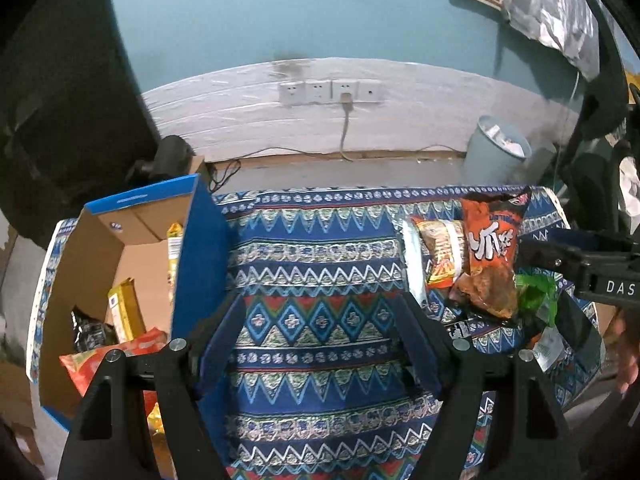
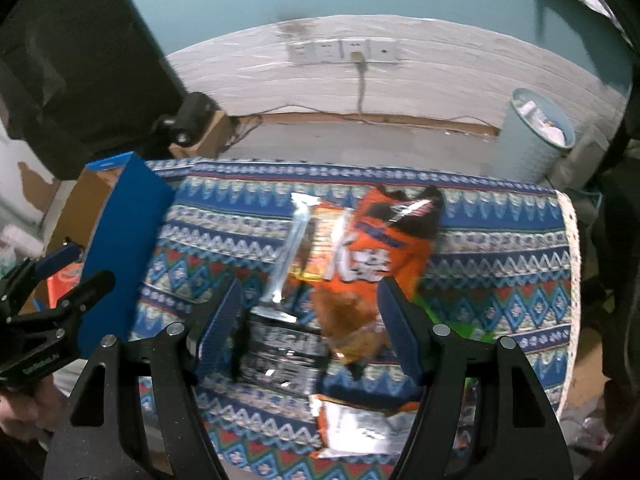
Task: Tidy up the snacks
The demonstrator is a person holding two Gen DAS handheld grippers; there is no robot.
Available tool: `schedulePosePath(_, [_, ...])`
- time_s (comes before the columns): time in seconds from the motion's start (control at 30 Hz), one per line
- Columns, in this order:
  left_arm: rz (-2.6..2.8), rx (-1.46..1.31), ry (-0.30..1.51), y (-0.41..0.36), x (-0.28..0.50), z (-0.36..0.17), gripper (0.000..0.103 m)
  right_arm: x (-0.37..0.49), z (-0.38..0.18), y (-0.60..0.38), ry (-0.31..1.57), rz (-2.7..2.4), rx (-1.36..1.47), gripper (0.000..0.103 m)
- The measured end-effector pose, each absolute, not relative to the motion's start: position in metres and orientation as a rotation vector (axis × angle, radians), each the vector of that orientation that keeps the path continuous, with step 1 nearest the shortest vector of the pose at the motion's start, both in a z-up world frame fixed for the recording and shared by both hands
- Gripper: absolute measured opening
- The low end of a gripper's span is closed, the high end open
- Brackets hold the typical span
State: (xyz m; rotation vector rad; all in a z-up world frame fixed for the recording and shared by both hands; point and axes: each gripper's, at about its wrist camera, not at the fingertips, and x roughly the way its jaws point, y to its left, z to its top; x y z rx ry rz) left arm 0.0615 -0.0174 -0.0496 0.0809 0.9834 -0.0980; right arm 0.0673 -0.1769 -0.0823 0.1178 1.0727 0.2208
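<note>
We see the bench (image 1: pixel 320 360), draped in a blue zigzag-patterned cloth, filling both wrist views, with a blue-and-brown cardboard box (image 1: pixel 120 248) standing open at its left end and already holding several packets. The loose snacks lie in a heap toward the right end of the bench; uppermost is an orange chip bag (image 2: pixel 376 256), overlapping an orange-and-yellow packet (image 2: pixel 320 248) at its left, a black-and-silver packet (image 2: pixel 280 352) below, and a green wrapper (image 1: pixel 536 300) at its right edge. We judge the orange chip bag light, soft and air-puffed, its film slippery and its contents easily crushed; a hold on the flat crimped seam at either end looks safer than a squeeze across the belly. Its long axis runs from the far edge of the bench toward us, leaning slightly, dark top seam farthest away. The right tongs (image 2: pixel 310 328) stand wide, empty, hovering over the lower end of the bag with no pad contact visible. The left tongs (image 1: pixel 318 320) are likewise wide and empty, over bare cloth between box and heap.
</note>
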Motion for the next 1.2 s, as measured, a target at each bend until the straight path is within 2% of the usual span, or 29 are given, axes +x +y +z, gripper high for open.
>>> schedulePosePath(0.5, [-0.118,0.153,1.017,-0.049,0.096,-0.08,0.081,0.084,-0.124,-0.2,1.157,0.132,0.087,0.07])
schedulePosePath(0.9, [-0.126,0.085,1.074,-0.039,0.125,-0.115,0.081,0.109,-0.156,-0.201,1.205,0.145,0.197,0.071])
schedulePosePath(1.2, [-0.129,0.061,1.124,-0.044,0.137,-0.134,0.081,0.125,-0.175,-0.194,1.225,0.104,0.138,0.073])
